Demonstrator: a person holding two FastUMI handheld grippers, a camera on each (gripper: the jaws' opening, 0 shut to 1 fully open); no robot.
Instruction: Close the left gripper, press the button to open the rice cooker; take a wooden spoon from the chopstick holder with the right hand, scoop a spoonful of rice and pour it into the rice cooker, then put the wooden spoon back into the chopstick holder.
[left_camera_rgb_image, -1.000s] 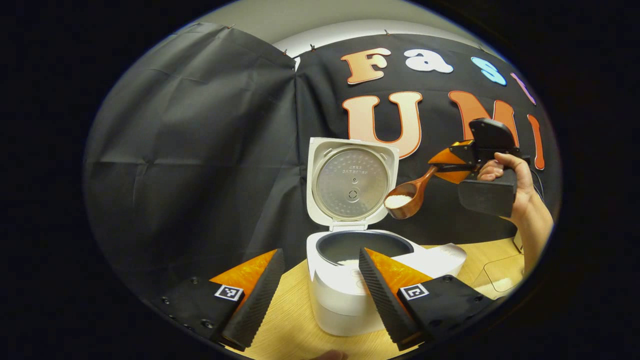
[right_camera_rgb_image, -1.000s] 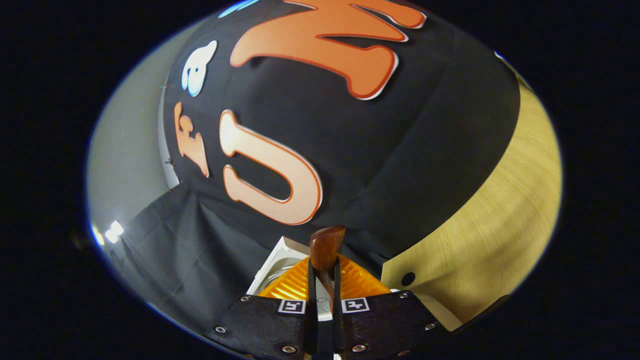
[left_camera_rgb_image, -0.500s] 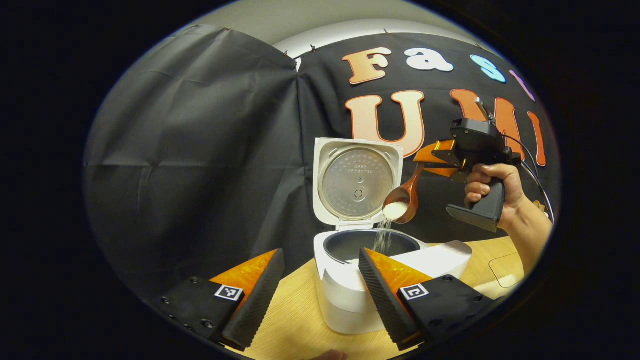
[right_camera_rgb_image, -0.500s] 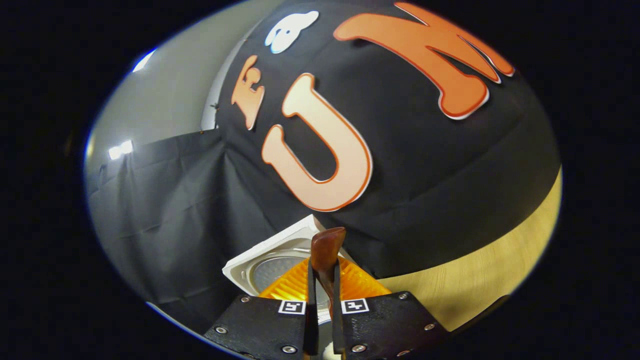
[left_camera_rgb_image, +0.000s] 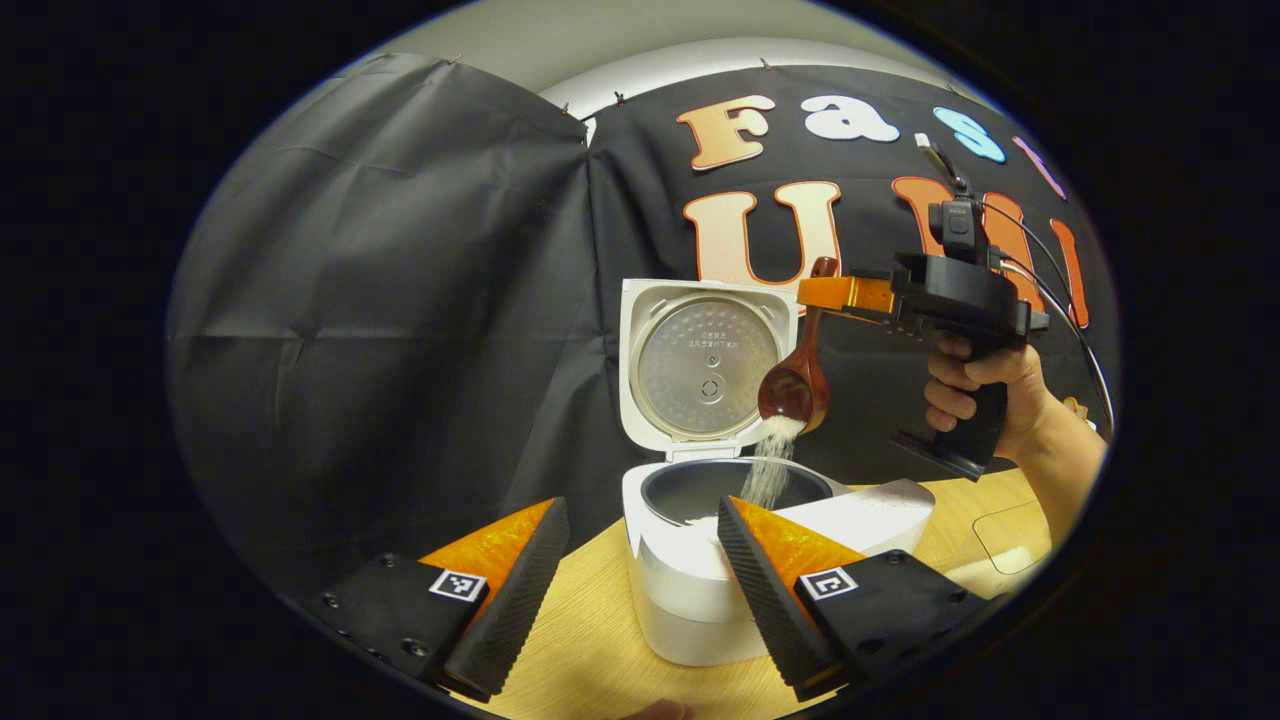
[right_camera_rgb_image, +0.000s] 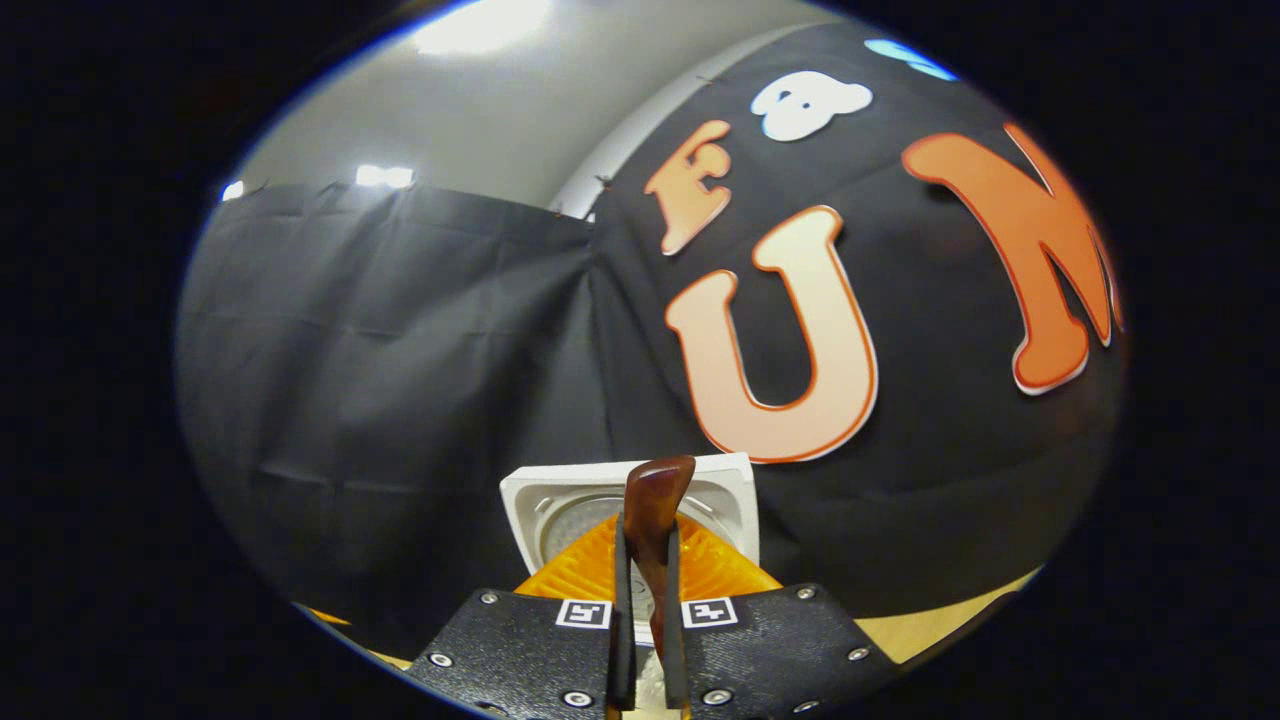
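The right tongs (left_camera_rgb_image: 822, 292) pinched the wooden spoon (left_camera_rgb_image: 797, 385) above the open rice cooker (left_camera_rgb_image: 720, 560), rice (left_camera_rgb_image: 770, 470) streaming into its pot. The left tongs (left_camera_rgb_image: 635, 570) stood spread, one finger hiding the cooker's front.

Your two grippers, one gripping, one idle

Your right gripper (left_camera_rgb_image: 822, 290), upper right, held level in your hand (left_camera_rgb_image: 975, 385), is clamped tight; your left gripper (left_camera_rgb_image: 635, 560), bottom centre, has fingers spread apart.
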